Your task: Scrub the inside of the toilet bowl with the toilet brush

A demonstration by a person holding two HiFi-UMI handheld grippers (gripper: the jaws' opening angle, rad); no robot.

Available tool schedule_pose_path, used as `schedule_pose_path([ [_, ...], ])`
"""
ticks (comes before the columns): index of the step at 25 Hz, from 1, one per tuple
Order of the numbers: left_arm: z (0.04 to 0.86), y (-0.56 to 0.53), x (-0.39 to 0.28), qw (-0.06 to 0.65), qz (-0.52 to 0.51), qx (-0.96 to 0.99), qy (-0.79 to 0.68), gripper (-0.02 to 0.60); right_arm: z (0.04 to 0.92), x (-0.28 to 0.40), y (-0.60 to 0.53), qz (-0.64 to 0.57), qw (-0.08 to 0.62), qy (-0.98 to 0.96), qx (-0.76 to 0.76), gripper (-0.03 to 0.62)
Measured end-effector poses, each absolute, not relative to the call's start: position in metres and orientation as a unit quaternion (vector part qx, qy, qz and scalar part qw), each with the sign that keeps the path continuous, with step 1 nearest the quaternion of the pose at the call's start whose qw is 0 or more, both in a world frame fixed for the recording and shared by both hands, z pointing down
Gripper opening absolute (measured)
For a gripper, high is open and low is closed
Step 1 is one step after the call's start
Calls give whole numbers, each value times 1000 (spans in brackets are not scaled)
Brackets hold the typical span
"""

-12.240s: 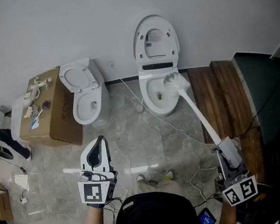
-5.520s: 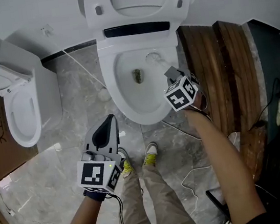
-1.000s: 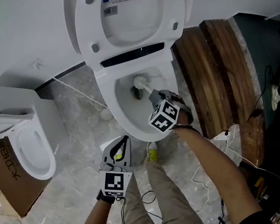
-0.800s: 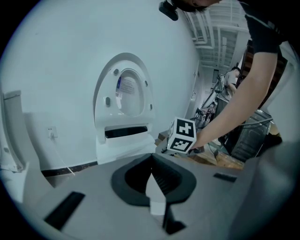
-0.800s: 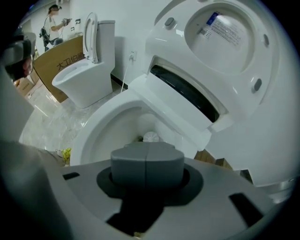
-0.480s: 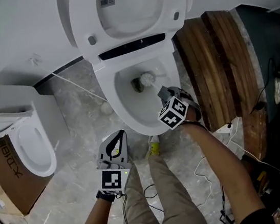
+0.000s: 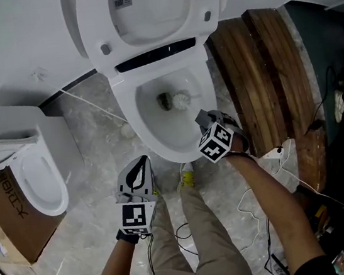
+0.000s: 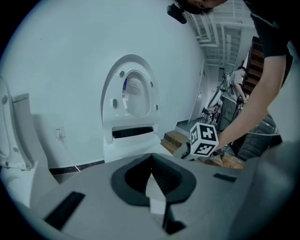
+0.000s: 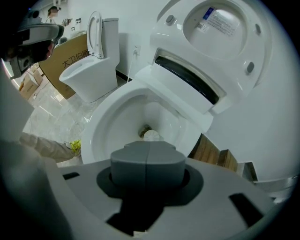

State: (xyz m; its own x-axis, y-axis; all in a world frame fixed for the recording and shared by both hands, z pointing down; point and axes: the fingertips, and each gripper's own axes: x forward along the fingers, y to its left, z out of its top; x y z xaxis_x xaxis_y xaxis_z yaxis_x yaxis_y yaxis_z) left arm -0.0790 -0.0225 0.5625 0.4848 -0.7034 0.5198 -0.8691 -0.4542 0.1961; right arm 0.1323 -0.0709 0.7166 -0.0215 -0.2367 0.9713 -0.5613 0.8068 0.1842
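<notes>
The white toilet bowl [image 7: 133, 117] stands at top centre with its lid [image 7: 148, 10] raised. The toilet brush's white head [image 7: 182, 100] rests inside the bowl, just right of the dark drain [image 7: 164, 100]. My right gripper [image 7: 203, 120] hangs over the bowl's near right rim, shut on the brush handle, which the jaws hide. In the right gripper view the brush head [image 9: 151, 136] shows beyond the shut gripper [image 9: 147, 161], low in the bowl [image 9: 101, 126]. My left gripper [image 7: 140, 165] is held above the floor in front of the bowl, shut and empty [image 8: 152, 180].
A second toilet [image 7: 25, 179] and a cardboard box [image 7: 7, 233] stand at the left. Dark wooden boards [image 7: 258, 71] lie right of the bowl. A white cable [image 7: 85, 104] runs across the marble floor. The person's shoes [image 7: 187, 176] are at the bowl's foot.
The brush head has shifted from over the drain to its right side. My right gripper has drawn slightly right and toward me. The left gripper has barely moved.
</notes>
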Motion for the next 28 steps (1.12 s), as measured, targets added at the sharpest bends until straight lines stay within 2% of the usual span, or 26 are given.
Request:
schedule_pose_path([
  [11, 558, -31, -84, 220, 183, 822, -492, 11, 711, 138, -30, 171, 623, -709, 283, 149],
  [28, 555, -31, -87, 223, 179, 824, -490, 11, 712, 108, -3, 192, 612, -720, 266, 150],
])
